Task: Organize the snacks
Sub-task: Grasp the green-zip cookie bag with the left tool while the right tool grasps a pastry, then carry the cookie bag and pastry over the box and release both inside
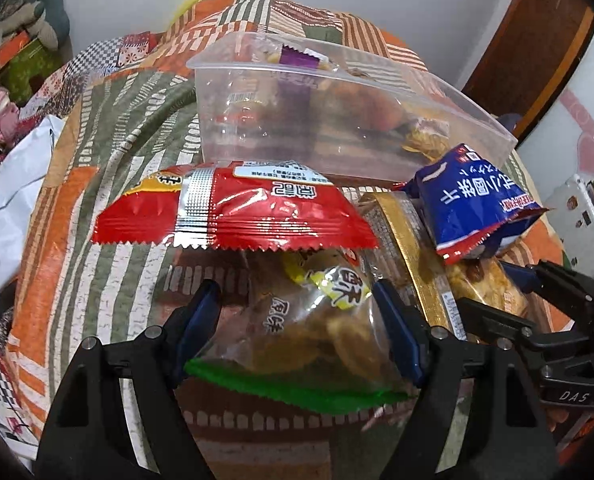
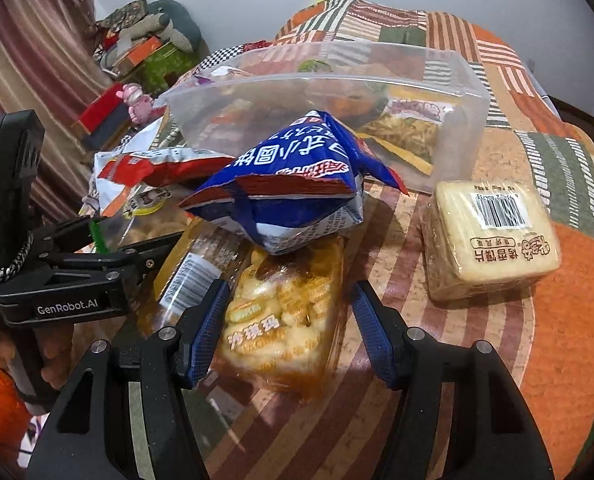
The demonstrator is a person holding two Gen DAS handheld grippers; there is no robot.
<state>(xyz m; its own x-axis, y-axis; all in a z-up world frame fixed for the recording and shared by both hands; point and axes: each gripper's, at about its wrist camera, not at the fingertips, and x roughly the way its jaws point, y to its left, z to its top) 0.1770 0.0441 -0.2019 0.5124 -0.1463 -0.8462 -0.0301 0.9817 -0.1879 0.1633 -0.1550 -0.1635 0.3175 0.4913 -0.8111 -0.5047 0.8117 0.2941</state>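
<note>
The left gripper [image 1: 297,332] had its jaws open around a crinkly clear cracker packet [image 1: 309,320]; the right gripper [image 2: 293,328] stood open astride a glossy biscuit pack [image 2: 281,316], not pressing. Beyond lay a blue foil bag [image 2: 293,184], then a translucent plastic box [image 1: 337,120], its contents blurred, on the patchwork-clothed surface [image 2: 537,160].

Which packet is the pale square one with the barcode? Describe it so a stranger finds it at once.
Start at the clear plastic bin on the patchwork tablecloth. Just in front of the bin's right end sits the square bread-slice packet, alone and apart from the heaped snacks under the blue packet. It is the only cream-coloured block, with a white barcode sticker on top.
</note>
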